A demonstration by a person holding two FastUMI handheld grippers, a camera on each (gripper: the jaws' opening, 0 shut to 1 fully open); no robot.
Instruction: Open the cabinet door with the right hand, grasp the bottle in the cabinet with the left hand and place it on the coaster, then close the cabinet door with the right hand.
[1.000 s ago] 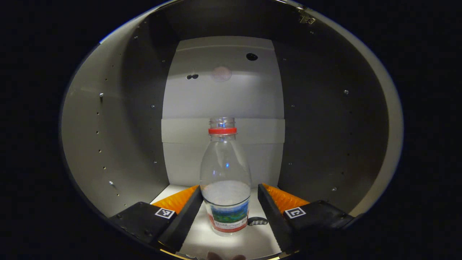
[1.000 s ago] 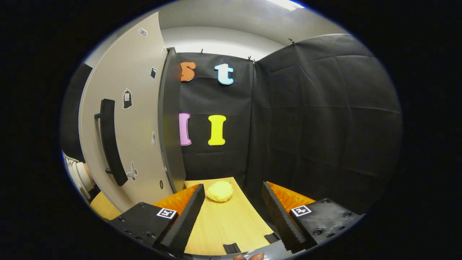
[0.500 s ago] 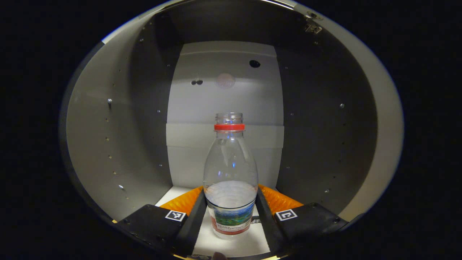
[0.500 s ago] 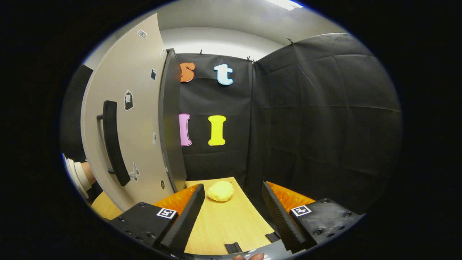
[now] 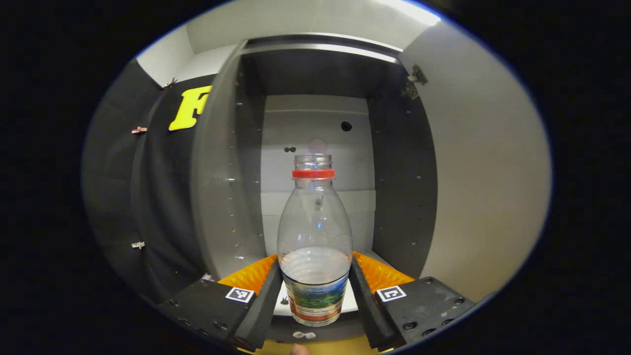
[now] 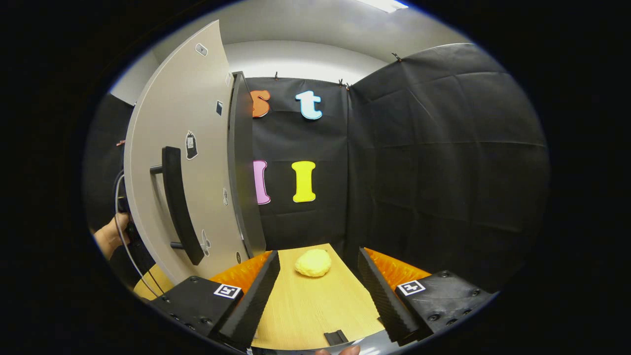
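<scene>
So the left gripper is clamped on the bottle, both fingers pressed against its lower sides right at the label. The bottle stands upright between them, clear plastic, red ring at the neck, no cap on, some water sitting in the bottom part. It's in front of the cabinet, lined up with the open compartment, and its base hangs just past the front edge of the cabinet's bottom shelf rather than resting on it.

In the right gripper view the cabinet door is swung wide open, black handle facing the camera. The right gripper is spread apart and holds nothing, hovering over the wooden table to the right of the door. A yellow coaster lies on the table near the door's bottom corner. A hand peeks out left of the door.
</scene>
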